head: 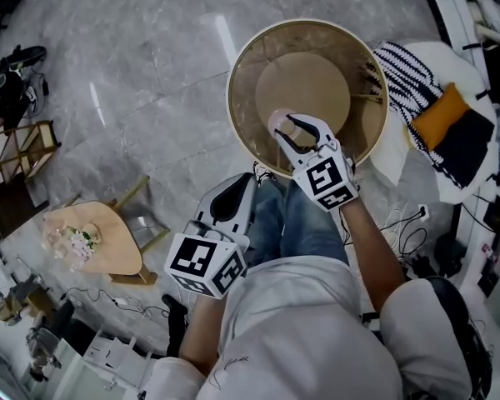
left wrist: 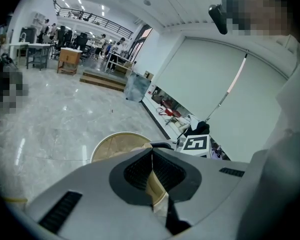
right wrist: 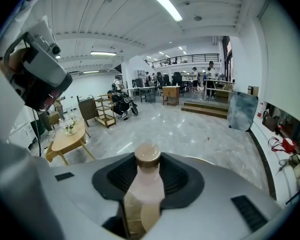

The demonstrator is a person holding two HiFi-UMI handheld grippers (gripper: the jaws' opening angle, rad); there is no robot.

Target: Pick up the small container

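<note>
The small container (head: 283, 125) is a pale pink bottle with a tan cap. My right gripper (head: 302, 138) is shut on it and holds it above the round wooden table (head: 250, 52). In the right gripper view the bottle (right wrist: 146, 181) stands upright between the black pads (right wrist: 177, 176), its cap above them. My left gripper (head: 236, 192) hangs lower, over the person's lap near the table's front rim. In the left gripper view its jaws (left wrist: 152, 171) are shut with nothing between them, and the table (left wrist: 112, 144) lies beyond them.
A small wooden side table with flowers (head: 96, 240) stands at the left. A striped cloth and an orange cushion (head: 437, 115) lie on a seat at the right. Cables (head: 408, 236) trail on the marble floor. A wooden rack (head: 12, 165) is at far left.
</note>
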